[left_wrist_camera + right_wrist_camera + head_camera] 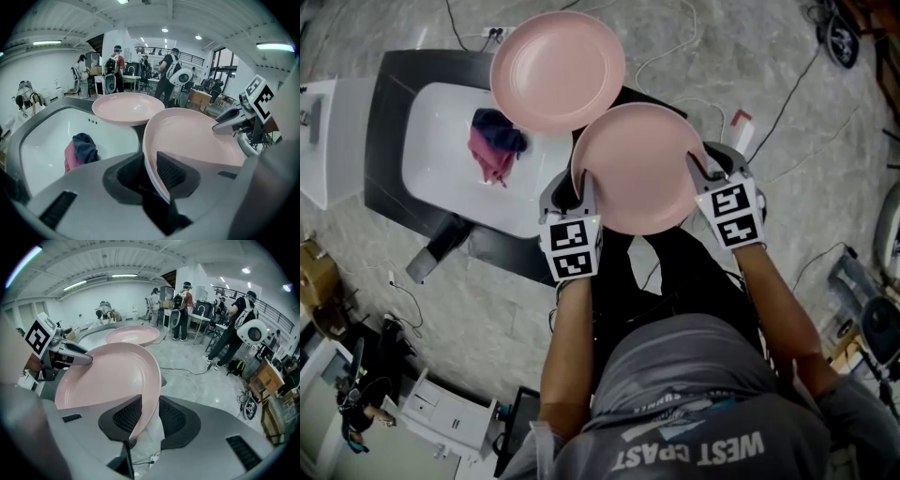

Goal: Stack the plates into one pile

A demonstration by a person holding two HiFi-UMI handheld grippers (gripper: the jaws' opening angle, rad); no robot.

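- The near plate (pixel 637 169) is carried tilted at the middle of the head view. Its upper-left edge overlaps the far plate (pixel 558 70), which is set at the upper middle, partly over the sink (pixel 431 150). Whether the two touch cannot be told.
- The left rim is clamped by the left tool (pixel 579 187), pads seemingly pressed on both faces. At the right tool (pixel 701 173) the rim lies between parted jaws, and a sliver of gap is seen beside one pad.
- With that side held so loosely, the plate could be tipped out and dropped to the floor (pixel 487 319), since much of it hangs past the bench (pixel 389 112) edge.
- If it is lowered off-centre, the far plate could be knocked or levered off its perch.
- The cloth (pixel 494 142) in the sink lies well apart and is unlikely to be disturbed.
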